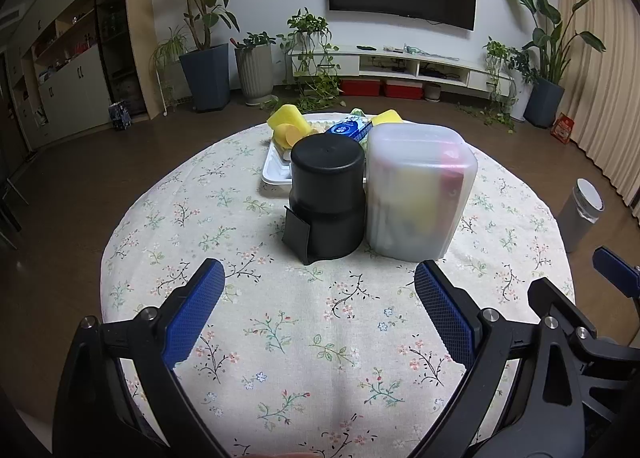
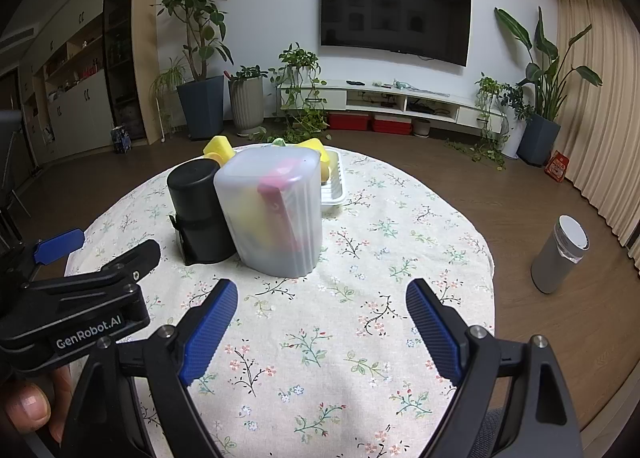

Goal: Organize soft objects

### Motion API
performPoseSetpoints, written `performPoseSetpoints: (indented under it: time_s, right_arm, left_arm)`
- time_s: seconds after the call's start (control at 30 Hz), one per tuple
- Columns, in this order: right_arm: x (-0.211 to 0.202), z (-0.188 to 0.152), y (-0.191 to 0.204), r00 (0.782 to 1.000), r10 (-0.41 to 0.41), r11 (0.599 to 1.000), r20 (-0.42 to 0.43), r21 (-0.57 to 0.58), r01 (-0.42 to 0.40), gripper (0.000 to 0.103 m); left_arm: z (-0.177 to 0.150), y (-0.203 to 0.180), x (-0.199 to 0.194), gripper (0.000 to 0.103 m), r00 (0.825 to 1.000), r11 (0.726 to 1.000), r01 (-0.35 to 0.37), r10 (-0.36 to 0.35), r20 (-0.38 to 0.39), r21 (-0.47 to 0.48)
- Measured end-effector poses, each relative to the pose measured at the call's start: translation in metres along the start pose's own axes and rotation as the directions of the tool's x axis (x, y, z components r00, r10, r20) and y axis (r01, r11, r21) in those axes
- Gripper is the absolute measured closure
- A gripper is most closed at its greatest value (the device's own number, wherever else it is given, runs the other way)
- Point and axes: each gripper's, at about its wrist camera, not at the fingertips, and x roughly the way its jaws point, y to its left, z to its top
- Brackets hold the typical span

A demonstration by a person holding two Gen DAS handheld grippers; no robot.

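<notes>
A frosted plastic container (image 1: 416, 190) with yellow and pink things inside stands mid-table, touching a black cylindrical holder (image 1: 326, 200) on its left. Behind them a white tray (image 1: 274, 170) holds yellow sponges (image 1: 286, 120) and a blue packet (image 1: 348, 128). My left gripper (image 1: 320, 306) is open and empty, a short way in front of both containers. My right gripper (image 2: 320, 322) is open and empty, in front of the frosted container (image 2: 276, 210) and black holder (image 2: 198, 210). The tray (image 2: 336, 190) shows behind them.
The round table has a floral cloth (image 1: 312, 338). A grey bin (image 2: 560, 258) stands on the floor to the right. The left gripper's body (image 2: 72, 306) lies left of my right gripper. Plants and a TV stand are at the far wall.
</notes>
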Motion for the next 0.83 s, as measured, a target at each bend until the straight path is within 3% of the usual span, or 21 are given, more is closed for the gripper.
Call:
performPoseSetpoints:
  time_s: [0.83]
  right_arm:
    - [-0.0003,0.0004,0.0012,1.000,-0.002,1.000,-0.001,-0.001,0.002,0.015]
  left_arm:
    - [0.0009,0.0037,-0.0016,0.006,1.000,1.000,-0.009,0.010,0.024,-0.017]
